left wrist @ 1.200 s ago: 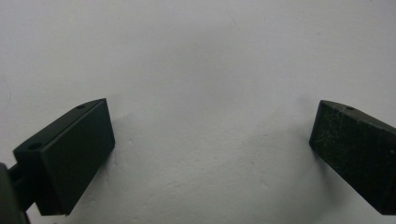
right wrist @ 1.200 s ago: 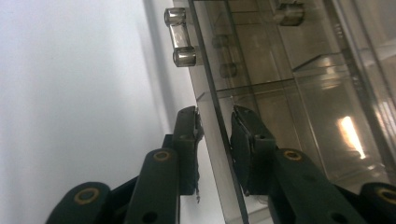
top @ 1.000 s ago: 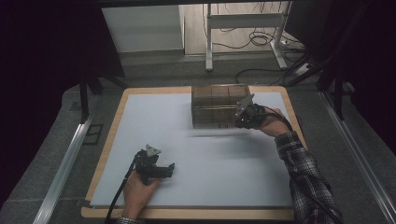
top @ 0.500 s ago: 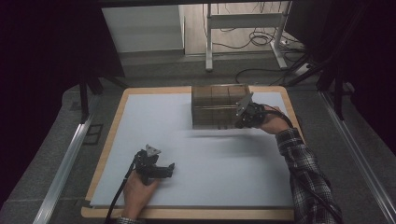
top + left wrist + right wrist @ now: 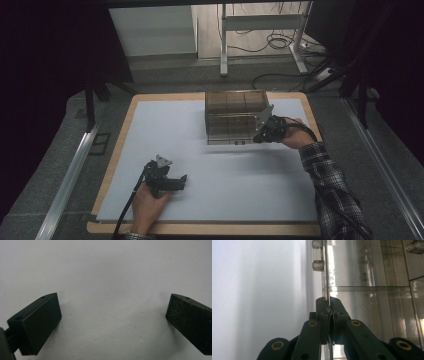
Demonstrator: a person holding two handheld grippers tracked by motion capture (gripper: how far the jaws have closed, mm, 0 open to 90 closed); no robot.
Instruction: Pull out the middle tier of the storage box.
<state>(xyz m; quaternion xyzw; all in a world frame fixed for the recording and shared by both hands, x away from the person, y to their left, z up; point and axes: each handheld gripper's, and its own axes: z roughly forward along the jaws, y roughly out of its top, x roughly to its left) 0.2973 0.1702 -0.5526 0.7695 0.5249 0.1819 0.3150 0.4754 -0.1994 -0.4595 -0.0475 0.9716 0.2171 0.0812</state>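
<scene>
Tabletop [image 5: 165, 125] is covered by a white sheet, wood edge left exposed all round. It is set on grey carpeted floor [image 5: 50, 165]. Metal rails are seen on both sides: left rail [image 5: 70, 175], right rail [image 5: 380, 160]. Beyond the far edge, a white panel [image 5: 150, 30] is lit from above, beside a strip of wood floor [image 5: 260, 30]. A white frame [image 5: 260, 25] stands there, with cables [image 5: 280, 42] strewn under it. Room is dim; both sides are closed off by black curtains [image 5: 45, 45].
</scene>
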